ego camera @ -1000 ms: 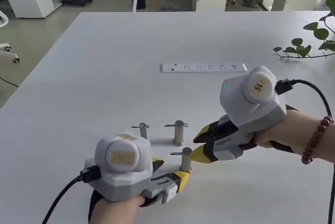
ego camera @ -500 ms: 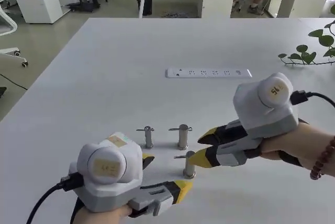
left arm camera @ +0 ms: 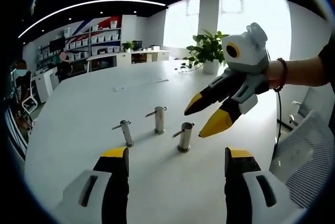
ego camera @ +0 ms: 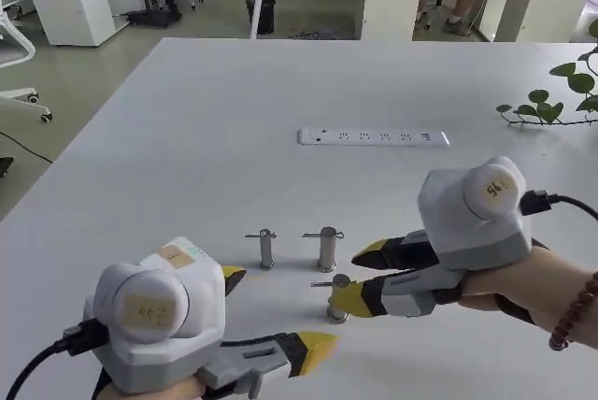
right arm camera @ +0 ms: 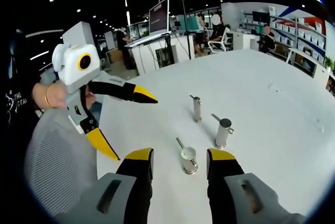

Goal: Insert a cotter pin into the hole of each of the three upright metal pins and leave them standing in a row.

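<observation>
Nearest metal pin (right arm camera: pixel 189 159) stands upright between the tips of the right gripper's (right arm camera: pixel 179 155) spread jaws; left gripper's (left arm camera: pixel 177 155) jaws also spread, short of it

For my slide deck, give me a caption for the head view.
Left tongs and right tongs, both open, face three upright pins fitted with cotters on a white table.

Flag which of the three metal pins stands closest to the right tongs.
The front pin, alone just off the right tongs; the middle pin and leftmost pin stand together farther back.
</observation>
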Demonstrator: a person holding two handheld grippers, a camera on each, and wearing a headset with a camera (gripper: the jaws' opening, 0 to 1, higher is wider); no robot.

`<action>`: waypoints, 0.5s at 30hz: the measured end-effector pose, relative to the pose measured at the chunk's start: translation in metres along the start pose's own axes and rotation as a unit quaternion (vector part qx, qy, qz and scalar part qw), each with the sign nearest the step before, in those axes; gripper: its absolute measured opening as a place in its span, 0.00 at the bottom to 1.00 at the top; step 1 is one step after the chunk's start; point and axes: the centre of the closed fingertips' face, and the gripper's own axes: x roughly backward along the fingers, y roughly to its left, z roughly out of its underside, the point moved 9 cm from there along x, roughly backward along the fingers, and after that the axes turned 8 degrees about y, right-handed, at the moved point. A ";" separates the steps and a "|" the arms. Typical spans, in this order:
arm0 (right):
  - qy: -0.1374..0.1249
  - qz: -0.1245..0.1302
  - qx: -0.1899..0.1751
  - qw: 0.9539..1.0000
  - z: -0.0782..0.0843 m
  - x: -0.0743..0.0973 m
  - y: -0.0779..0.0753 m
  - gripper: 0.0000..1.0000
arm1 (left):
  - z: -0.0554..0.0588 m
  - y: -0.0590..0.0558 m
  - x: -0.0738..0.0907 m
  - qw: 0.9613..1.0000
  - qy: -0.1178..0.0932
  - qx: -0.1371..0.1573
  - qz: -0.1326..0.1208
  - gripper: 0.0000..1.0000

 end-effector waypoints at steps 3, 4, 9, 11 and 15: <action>-0.001 0.002 0.001 1.000 0.001 -0.003 -0.001 0.34 | 0.001 0.002 0.002 1.000 -0.003 0.008 -0.007 0.74; 0.000 0.004 0.002 1.000 0.001 -0.004 -0.001 0.33 | 0.001 0.003 0.003 1.000 -0.005 0.010 -0.008 0.74; 0.007 0.021 0.020 1.000 0.002 -0.009 -0.003 0.25 | 0.001 0.002 0.007 1.000 -0.010 0.011 -0.010 0.74; 0.007 0.024 0.020 0.999 0.002 -0.010 -0.005 0.23 | 0.002 0.002 0.009 1.000 -0.011 0.012 -0.012 0.74; 0.007 0.030 0.023 0.999 0.003 -0.012 -0.008 0.19 | 0.003 0.002 0.011 1.000 -0.011 0.014 -0.015 0.74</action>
